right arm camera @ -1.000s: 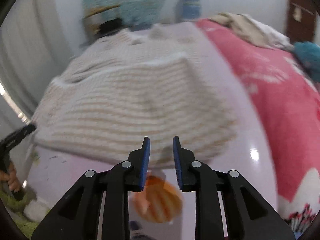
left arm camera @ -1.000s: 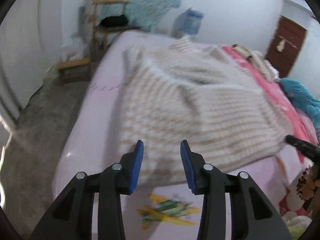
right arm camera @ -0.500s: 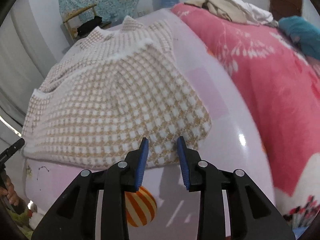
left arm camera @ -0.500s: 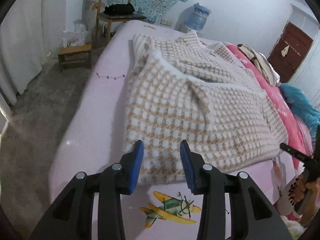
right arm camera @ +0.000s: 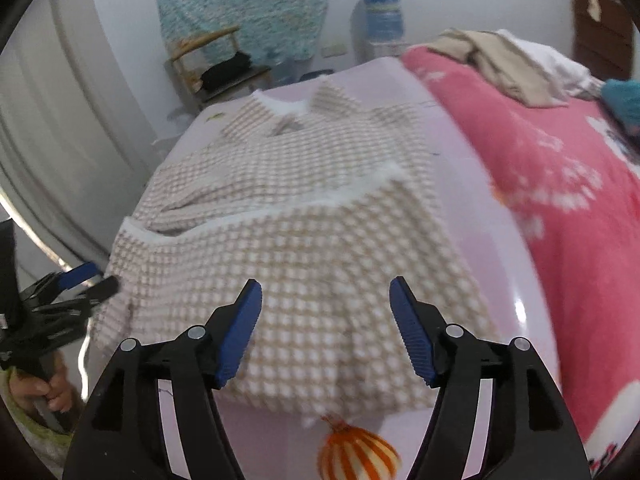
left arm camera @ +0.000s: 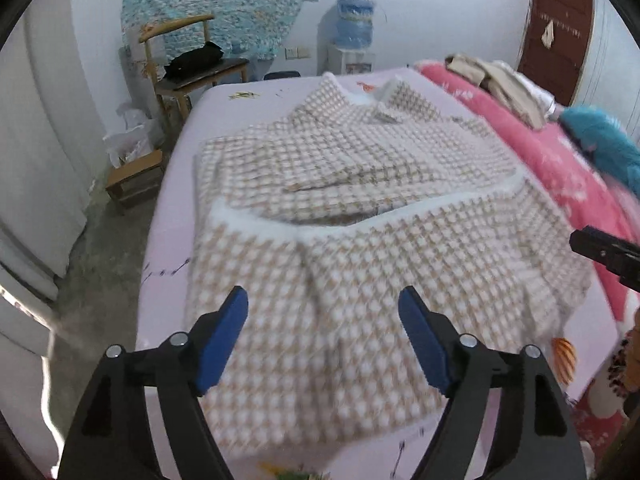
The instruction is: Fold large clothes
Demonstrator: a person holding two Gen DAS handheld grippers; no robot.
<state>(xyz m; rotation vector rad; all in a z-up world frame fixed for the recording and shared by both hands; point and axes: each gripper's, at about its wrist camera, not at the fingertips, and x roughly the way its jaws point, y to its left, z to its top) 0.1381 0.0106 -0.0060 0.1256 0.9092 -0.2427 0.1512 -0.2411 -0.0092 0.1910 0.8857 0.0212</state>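
Observation:
A large beige-and-white checked garment [left arm camera: 352, 216] [right arm camera: 296, 216] lies spread on the pale pink bed sheet [left arm camera: 172, 208] [right arm camera: 492, 240], its near half folded up over the far half with a fluffy white hem across the middle. My left gripper [left arm camera: 322, 322] hovers above the garment's near left part, jaws opening, nothing between the blue pads. My right gripper [right arm camera: 325, 320] hangs over the near right part, jaws also opening and empty. The right gripper's black tip [left arm camera: 604, 252] shows at the left wrist view's right edge. In the right wrist view the left gripper [right arm camera: 76, 284] appears at the left, held by a hand [right arm camera: 48, 392].
A pink floral blanket [left arm camera: 552, 160] [right arm camera: 560, 184] covers the bed's right side, with piled beige clothes [right arm camera: 500, 60] and a teal item [left arm camera: 608, 148]. A wooden chair [left arm camera: 188, 68], a small stool [left arm camera: 136, 180] and a water dispenser [left arm camera: 354, 36] stand past the bed's far left.
Both grippers have let go of the garment's edge, opened wide and pulled back and up. The folded-over half now lies flat on the far half.

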